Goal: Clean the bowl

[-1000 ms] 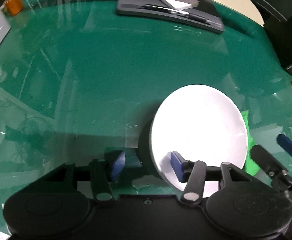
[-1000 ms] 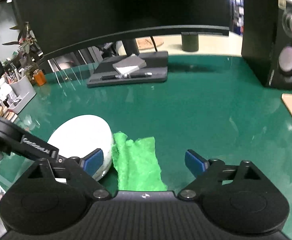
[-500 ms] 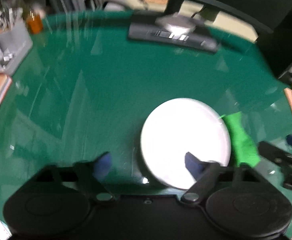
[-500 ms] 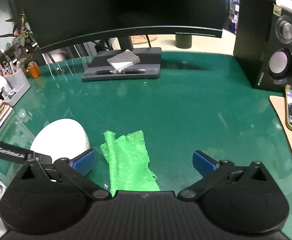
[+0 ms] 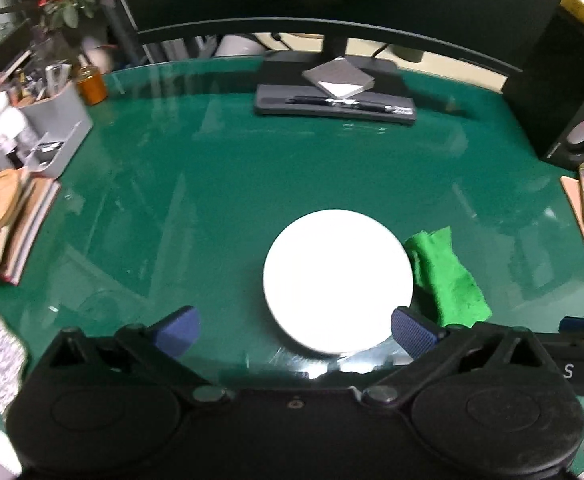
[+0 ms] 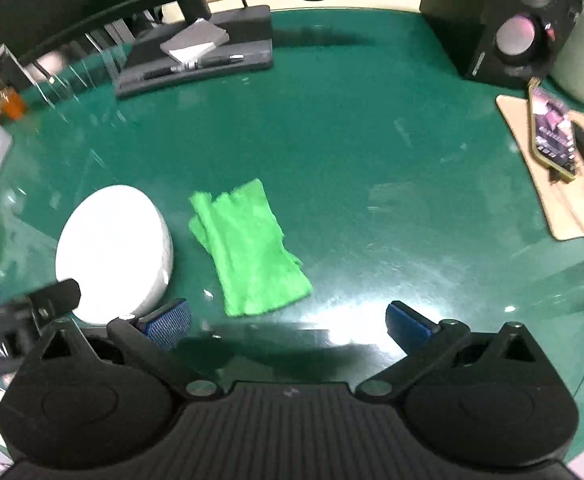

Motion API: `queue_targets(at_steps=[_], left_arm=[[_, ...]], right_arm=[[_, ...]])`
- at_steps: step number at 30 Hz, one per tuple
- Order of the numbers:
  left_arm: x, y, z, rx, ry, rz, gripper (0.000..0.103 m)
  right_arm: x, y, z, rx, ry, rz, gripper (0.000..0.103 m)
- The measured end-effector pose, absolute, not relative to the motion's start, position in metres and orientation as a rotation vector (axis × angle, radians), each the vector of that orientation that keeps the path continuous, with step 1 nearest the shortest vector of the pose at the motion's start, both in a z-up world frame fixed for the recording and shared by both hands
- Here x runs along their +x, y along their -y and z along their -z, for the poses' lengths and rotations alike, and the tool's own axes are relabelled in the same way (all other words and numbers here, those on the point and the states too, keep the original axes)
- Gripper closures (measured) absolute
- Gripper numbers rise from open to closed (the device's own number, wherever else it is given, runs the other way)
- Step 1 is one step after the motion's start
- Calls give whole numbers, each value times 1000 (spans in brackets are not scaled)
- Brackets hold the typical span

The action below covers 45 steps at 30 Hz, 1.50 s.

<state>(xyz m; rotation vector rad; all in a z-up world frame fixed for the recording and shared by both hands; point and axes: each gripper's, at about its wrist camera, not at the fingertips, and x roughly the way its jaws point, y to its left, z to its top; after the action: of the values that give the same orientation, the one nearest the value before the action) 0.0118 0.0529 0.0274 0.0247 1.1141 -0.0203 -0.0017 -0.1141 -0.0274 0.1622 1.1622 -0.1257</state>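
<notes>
A white bowl [image 5: 337, 280] stands on the green glass table; it also shows in the right wrist view [image 6: 112, 252]. A folded green cloth [image 5: 445, 280] lies flat just right of it, seen again in the right wrist view [image 6: 248, 248]. My left gripper [image 5: 293, 330] is open and empty, above and in front of the bowl, not touching it. My right gripper [image 6: 288, 320] is open and empty, above the table in front of the cloth.
A dark tray with pens and a notepad [image 5: 333, 100] sits under the monitor at the back. A grey organiser [image 5: 52, 120] and books [image 5: 8, 224] stand at the left. A phone on a wooden board [image 6: 551, 136] and a speaker [image 6: 519, 24] are at the right.
My left gripper has let go of the bowl's rim, opened wide and pulled up and back. My right gripper has also risen away from the cloth. Bowl and cloth rest on the table.
</notes>
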Motion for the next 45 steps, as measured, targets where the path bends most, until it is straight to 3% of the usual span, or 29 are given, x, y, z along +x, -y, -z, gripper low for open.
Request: queue_targets(at_steps=[11,45], left_arm=[[11,-53,-29,89,-1108,-76,1],[11,-56,-30,51,-1100,-102,1]], right_arm=[[-26,98,-3,81,-1033,119,1],[-26,92,-3,81,-1041,133,1]])
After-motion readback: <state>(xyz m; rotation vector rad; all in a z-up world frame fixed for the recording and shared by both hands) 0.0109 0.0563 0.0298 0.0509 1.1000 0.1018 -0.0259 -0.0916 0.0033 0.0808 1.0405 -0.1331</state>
